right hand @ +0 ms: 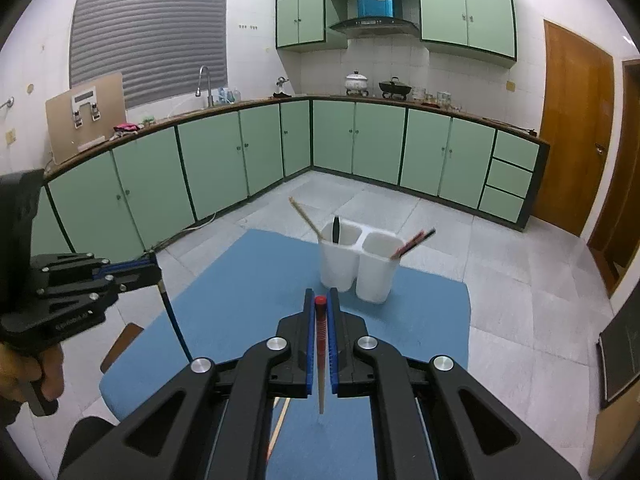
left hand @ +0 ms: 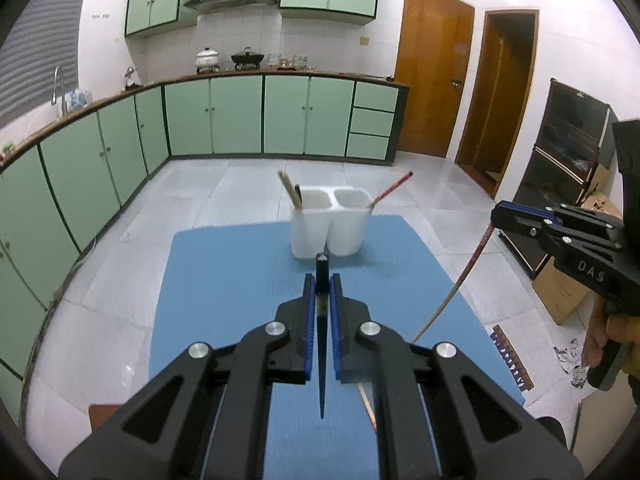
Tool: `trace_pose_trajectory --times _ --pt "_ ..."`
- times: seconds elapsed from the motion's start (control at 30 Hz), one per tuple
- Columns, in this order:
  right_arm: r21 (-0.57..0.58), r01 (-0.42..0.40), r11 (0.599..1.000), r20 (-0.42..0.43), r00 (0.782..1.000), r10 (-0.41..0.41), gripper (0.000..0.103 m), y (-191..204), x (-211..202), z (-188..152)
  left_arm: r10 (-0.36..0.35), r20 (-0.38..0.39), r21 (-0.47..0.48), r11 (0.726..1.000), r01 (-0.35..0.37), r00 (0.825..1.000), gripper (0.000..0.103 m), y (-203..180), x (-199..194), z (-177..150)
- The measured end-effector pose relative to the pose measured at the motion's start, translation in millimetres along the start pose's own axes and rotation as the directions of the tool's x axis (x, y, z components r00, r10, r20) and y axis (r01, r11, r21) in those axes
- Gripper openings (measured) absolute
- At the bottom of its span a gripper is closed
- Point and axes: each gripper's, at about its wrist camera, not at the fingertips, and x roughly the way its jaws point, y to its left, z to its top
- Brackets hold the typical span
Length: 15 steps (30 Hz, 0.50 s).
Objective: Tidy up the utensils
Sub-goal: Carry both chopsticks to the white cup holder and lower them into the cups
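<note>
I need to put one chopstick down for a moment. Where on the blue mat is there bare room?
The blue mat is bare between the white holder and both tongs, and along its left edge. The holder crowds the far edge. A loose chopstick lies at the near edge, below the right tongs.

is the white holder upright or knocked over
Upright. The white two-cup holder stands on its base on the blue mat, both openings facing up, chopsticks leaning out of each cup.

Both black grippers, left gripper (left hand: 322, 284) and right gripper (right hand: 321, 298), have blue ribbed pads, silver screws.
</note>
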Motion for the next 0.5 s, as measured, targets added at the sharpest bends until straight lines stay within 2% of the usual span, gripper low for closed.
trace_pose_trajectory --times 0.27,0.5 --pt "0.01 0.017 1.0 0.029 0.999 -0.017 0.006 -18 9 54 0.007 0.03 0.049 0.999 -0.008 1.0 0.006 -10 13 45" --pt "0.038 0.036 0.999 0.051 0.998 -0.038 0.006 -39 32 109 0.017 0.099 0.043 0.999 -0.022 0.995 0.006 -13 38 115"
